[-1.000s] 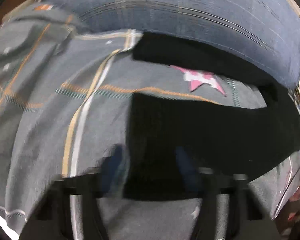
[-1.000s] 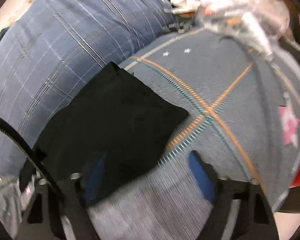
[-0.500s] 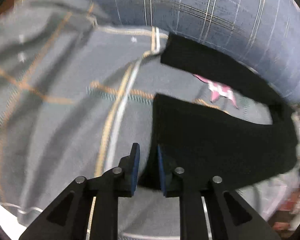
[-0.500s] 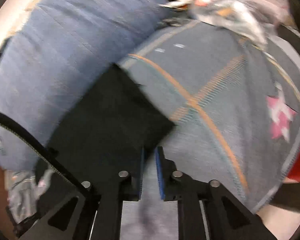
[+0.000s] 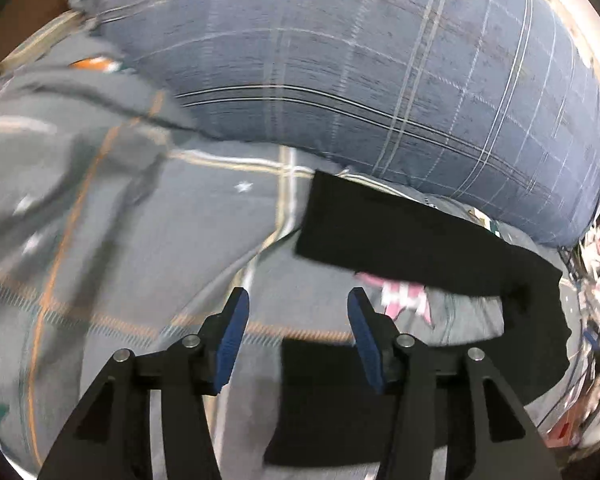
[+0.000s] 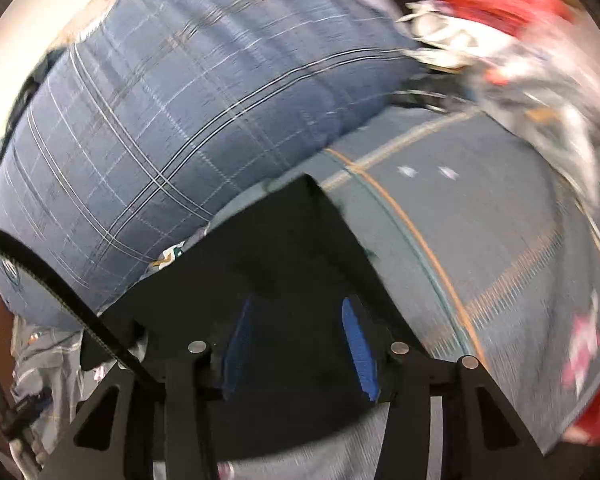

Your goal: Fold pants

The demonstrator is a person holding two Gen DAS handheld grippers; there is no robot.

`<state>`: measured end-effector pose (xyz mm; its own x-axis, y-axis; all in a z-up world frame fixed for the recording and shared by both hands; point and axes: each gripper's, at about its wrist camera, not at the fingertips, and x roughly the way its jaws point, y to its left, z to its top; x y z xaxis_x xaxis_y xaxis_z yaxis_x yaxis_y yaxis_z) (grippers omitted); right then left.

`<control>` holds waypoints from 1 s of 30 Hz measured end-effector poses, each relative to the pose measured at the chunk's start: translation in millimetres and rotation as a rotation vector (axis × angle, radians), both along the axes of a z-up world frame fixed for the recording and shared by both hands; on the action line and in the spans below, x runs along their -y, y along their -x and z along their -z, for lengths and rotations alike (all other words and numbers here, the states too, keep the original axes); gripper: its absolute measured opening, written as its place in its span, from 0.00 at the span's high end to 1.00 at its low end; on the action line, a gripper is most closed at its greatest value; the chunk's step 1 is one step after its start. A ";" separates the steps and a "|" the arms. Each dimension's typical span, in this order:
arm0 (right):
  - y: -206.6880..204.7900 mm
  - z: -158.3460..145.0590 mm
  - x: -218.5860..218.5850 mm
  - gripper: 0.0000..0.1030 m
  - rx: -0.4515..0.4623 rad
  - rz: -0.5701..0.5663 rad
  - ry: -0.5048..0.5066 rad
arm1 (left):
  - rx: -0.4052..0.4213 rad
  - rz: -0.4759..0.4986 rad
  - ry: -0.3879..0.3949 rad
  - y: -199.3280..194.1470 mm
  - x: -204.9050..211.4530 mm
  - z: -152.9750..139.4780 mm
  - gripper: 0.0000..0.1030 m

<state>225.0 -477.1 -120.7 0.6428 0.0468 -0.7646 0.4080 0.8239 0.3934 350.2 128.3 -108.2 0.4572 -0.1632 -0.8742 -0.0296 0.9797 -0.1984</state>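
Both claws stand spread and empty: the right claw (image 6: 300, 344) hangs directly over the flat black fabric pants (image 6: 284, 264). From the left claw (image 5: 296, 336), the pants (image 5: 420, 236) stretch rightward along the big blue plaid pillow (image 5: 380, 80), so the right looks nearer.

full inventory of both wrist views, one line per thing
pants: 1, black, lying on the sheet, leg ends apart
sheet: 1, grey with orange and white lines, stars, under the pants
pillow: 1, blue plaid, behind the pants
clutter: pile, red and white, blurred, far right of right view
cable: 1, black, left edge of right view
left gripper: fingers blue, open over sheet
right gripper: fingers blue, open over pants
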 end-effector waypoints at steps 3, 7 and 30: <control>-47.4 -0.7 4.4 0.47 -0.056 -0.054 0.045 | -0.026 0.046 -0.028 -36.9 13.1 11.4 0.49; -111.2 4.1 -1.4 0.46 -0.144 -0.159 0.168 | -0.073 0.052 -0.014 -87.4 20.5 33.7 0.49; -222.1 79.3 -84.1 0.70 -0.278 -0.677 0.278 | -0.037 0.297 -0.030 -144.6 80.3 75.9 0.89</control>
